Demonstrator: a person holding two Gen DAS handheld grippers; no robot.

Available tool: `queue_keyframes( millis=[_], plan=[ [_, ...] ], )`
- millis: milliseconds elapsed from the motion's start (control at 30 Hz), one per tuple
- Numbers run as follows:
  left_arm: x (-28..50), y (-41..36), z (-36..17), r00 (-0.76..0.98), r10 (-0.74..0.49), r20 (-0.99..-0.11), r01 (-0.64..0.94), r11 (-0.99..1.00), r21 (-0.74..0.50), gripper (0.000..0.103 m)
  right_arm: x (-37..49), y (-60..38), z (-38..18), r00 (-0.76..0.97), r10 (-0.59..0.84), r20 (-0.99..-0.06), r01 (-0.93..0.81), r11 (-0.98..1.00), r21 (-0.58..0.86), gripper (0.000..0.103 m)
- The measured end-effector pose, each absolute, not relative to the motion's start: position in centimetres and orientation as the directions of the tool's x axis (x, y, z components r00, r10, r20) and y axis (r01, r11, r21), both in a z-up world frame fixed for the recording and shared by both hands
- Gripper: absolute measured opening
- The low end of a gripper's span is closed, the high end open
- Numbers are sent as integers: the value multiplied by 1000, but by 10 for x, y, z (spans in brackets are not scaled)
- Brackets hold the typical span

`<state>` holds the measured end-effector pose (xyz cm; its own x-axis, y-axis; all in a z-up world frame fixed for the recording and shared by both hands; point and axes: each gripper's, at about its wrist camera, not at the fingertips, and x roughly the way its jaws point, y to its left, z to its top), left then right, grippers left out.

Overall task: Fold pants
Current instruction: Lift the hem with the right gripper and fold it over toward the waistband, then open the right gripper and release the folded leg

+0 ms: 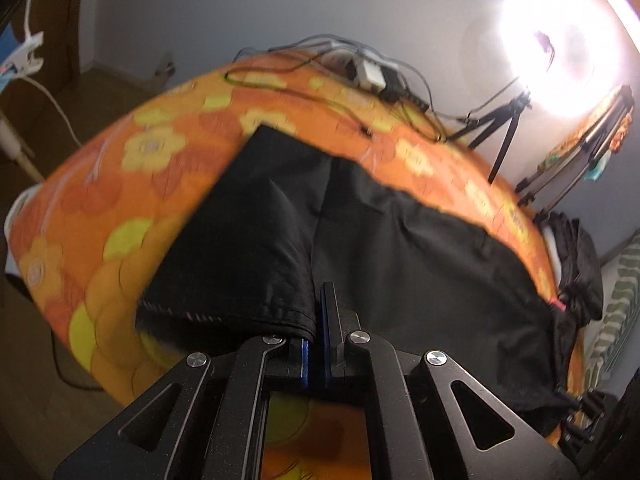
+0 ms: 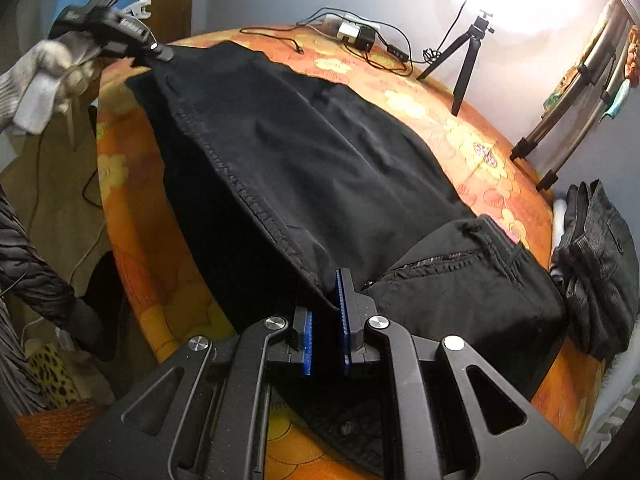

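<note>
Left gripper (image 1: 316, 320) is pinching the hem end of the black pants (image 1: 360, 240); its blue pads are closed tight on the cloth edge at 6 o'clock in the left wrist view. Seen from the right wrist camera, this same gripper (image 2: 162, 53) is sitting at 10 o'clock, held in a white-gloved hand (image 2: 48, 80), with the leg hem hanging from its tips.

The pants are lying across the orange floral tablecloth (image 1: 120, 208), legs running toward 11 o'clock and the waist end with its pocket (image 2: 460, 260) sitting at 4 o'clock in the right wrist view. One leg is riding on top of the other, with a stitched seam (image 2: 248, 192) showing along the lifted edge.

Right gripper (image 2: 326, 312) is closing on the seam edge near the crotch at 6 o'clock; the pads are narrow with cloth between them, so it reads as gripping.

Beyond, at 12 to 1 o'clock: cables and a charger (image 2: 356, 34), a small tripod (image 2: 468, 60) and a bright lamp. A second dark garment (image 2: 596, 264) is lying at 3 o'clock.

Judgement: the step in hand looks like a lengthwise fold, one leg being laid over the other. Next move probably calls for both grippers travelling together, keeping the edge taut, and lining up hems and seams before letting go.
</note>
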<state>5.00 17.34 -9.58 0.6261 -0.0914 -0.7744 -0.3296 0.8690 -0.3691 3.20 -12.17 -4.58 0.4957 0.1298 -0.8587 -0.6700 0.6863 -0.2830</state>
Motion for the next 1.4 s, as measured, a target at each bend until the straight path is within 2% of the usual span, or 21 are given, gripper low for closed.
queue_keyframes(
  millis=[433,533,567,667,733,767,800,867,967,1167,1400],
  plan=[
    [46,170,-103,619,-55,-784,-290,911,-293,4,31,-122,-57,488,98,-867,-632,725,-274,11],
    [42,170,-105,609,-68,-790,-278,915,-293,5,30,-125,-55,482,106,-870,-623,739,-256,13],
    [41,170,-105,603,-79,-794,-272,915,-298,9,29,-127,-54,478,109,-871,-619,746,-246,14],
    [33,171,-103,589,-88,-804,-259,921,-291,19,25,-136,-47,464,137,-875,-608,768,-202,23],
    [27,173,-98,591,-78,-803,-256,926,-278,21,20,-147,-38,443,173,-879,-605,782,-151,32],
    [24,174,-96,593,-76,-802,-256,926,-277,24,17,-151,-34,438,189,-879,-604,786,-132,40],
    [22,175,-94,595,-76,-800,-258,925,-279,26,14,-155,-29,443,198,-874,-597,792,-124,57],
    [15,179,-88,605,-74,-793,-271,917,-293,28,8,-172,-13,480,215,-850,-568,815,-115,66],
    [9,175,-74,631,-79,-771,-260,916,-306,28,8,-197,8,494,246,-834,-512,857,-50,67],
    [24,128,-56,643,-173,-746,-133,934,-331,28,49,-234,33,557,180,-811,-306,952,2,67],
    [49,65,-55,605,-282,-745,4,936,-351,28,119,-229,28,491,166,-855,-124,985,119,67]
  ],
)
